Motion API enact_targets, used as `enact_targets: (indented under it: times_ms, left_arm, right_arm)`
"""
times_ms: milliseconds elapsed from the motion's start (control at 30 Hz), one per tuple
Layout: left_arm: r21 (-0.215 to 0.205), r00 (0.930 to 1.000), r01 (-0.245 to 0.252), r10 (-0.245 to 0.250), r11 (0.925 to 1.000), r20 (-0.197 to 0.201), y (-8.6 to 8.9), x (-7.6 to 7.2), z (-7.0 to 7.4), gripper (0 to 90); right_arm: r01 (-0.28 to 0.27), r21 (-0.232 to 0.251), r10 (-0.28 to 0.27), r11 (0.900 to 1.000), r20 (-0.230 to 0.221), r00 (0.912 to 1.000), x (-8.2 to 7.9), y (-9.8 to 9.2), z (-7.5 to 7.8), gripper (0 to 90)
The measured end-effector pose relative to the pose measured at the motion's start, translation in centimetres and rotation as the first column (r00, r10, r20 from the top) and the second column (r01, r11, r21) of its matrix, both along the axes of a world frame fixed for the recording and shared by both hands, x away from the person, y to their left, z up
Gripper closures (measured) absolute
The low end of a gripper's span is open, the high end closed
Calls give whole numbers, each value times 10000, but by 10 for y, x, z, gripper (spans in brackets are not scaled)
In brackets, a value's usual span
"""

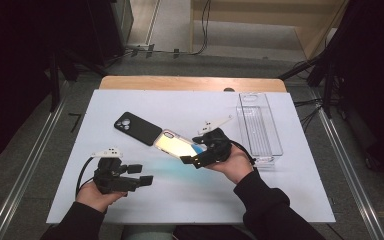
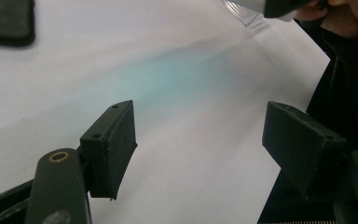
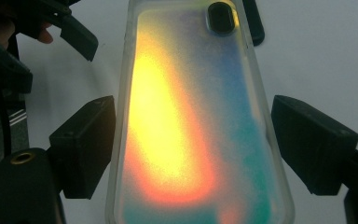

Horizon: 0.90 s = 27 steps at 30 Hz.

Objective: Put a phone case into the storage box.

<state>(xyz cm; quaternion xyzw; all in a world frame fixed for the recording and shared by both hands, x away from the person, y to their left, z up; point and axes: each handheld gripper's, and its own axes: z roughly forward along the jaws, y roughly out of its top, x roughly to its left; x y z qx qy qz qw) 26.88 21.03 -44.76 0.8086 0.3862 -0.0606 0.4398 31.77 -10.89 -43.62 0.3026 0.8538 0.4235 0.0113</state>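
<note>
While lifted, clear case (image 3: 191, 121): between right tongs (image 3: 193, 144), grip unclear.
Left tongs (image 2: 198, 149): open, empty, over tabletop (image 1: 280, 190).
Black case (image 1: 137, 128): far left.

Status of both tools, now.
Left tool: open, holding nothing.
Right tool: around the iridescent phone case, which lies between its jaws; whether they press on it cannot be told.
</note>
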Motion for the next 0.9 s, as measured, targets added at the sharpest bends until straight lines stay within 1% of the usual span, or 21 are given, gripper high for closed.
enact_targets:
  times_ms: [67,133,267,300,333,367,400,433,467,500,567,633,700,767,900]
  left_arm:
    - [21,10000,-7,7,10000,-38,-3,3,4,262]
    - [72,10000,68,-68,10000,-18,-8,6,7,262]
    - [187,9998,161,-160,9997,-68,-19,12,13,262]
    - [220,9998,181,-180,9996,-63,-22,13,15,262]
    - [190,9998,197,-196,9996,-48,-26,15,17,261]
    - [177,9997,236,-235,9996,-59,-28,16,18,261]
    - [164,9997,231,-230,9996,-65,-31,18,19,262]
    - [142,9996,268,-267,9995,-63,-34,19,20,262]
    - [150,9996,286,-286,9995,-46,-37,21,22,262]
    - [147,9996,263,-262,9995,-61,-39,22,22,261]
    - [140,9997,247,-245,9996,-86,-43,25,24,262]
    - [139,9997,184,-182,9997,-136,-47,28,26,262]
    - [182,9999,113,-111,9998,-99,-51,31,28,262]
    - [164,9999,43,-41,9999,-147,-54,33,30,262]
    - [56,9996,-123,124,9999,-242,-59,37,33,262]
  right_arm:
    - [92,-16,-92,10000,135,9999,-6,-6,2,154]
    - [296,116,-297,9995,71,9995,-11,-13,2,154]
    - [670,121,-671,9977,41,9977,-18,-24,-1,154]
    - [775,203,-776,9968,24,9970,-20,-26,-2,154]
    - [1170,367,-1172,9925,28,9931,-25,-32,-2,154]
    - [1170,367,-1172,9925,28,9931,-25,-32,-2,154]
    - [1423,411,-1427,9890,60,9898,-28,-35,-3,154]
    - [1423,411,-1427,9890,60,9898,-28,-35,-3,154]
    - [1551,443,-1554,9869,52,9878,-30,-36,-3,154]
    - [1780,438,-1782,9831,6,9840,-33,-38,-3,154]
    - [1976,550,-1976,9787,-55,9803,-35,-40,-5,154]
    - [2264,646,-2259,9719,-156,9740,-37,-42,-6,154]
    - [2467,766,-2459,9661,-199,9691,-39,-42,-8,154]
    - [2660,779,-2657,9608,-148,9639,-41,-41,-10,154]
    - [2926,836,-2911,9526,-300,9562,-41,-38,-14,153]
